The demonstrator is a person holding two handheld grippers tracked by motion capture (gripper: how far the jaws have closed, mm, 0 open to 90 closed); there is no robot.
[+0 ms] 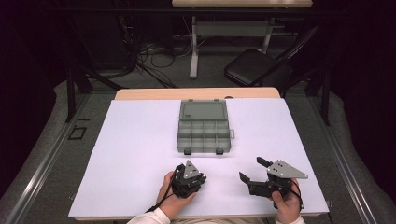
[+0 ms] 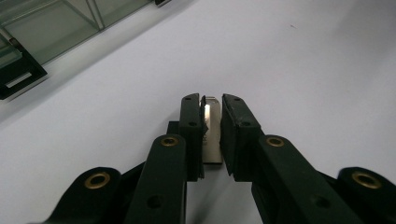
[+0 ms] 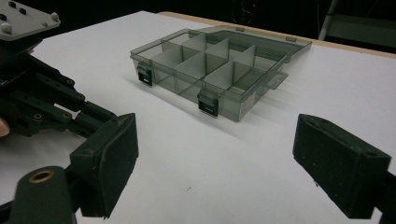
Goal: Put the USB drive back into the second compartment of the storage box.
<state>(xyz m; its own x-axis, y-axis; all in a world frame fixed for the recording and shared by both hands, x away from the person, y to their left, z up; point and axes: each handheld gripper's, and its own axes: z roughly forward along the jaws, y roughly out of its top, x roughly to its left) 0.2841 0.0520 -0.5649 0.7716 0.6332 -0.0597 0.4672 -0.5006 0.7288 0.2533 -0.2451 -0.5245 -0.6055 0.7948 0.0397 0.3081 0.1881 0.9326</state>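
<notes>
My left gripper (image 1: pixel 186 183) points down at the white sheet near the table's front edge. In the left gripper view its jaws (image 2: pixel 212 100) are shut on a small silver and black clip-like piece (image 2: pixel 213 135) that rests on the sheet. My right gripper (image 1: pixel 252 169) is to the right of it, held low over the sheet, open wide with nothing between its pads (image 3: pixel 219 158). A smoky clear compartment box (image 1: pixel 204 126) lies open at the table's middle, lid folded back. It appears ahead of the right gripper (image 3: pixel 210 70), its compartments looking empty.
A white sheet (image 1: pixel 135 154) covers most of the wooden table. The box's black latches (image 3: pixel 208 102) face me. The left gripper's body (image 3: pixel 42 93) shows at the left of the right gripper view. A dark chair (image 1: pixel 257 67) and cables stand beyond the table.
</notes>
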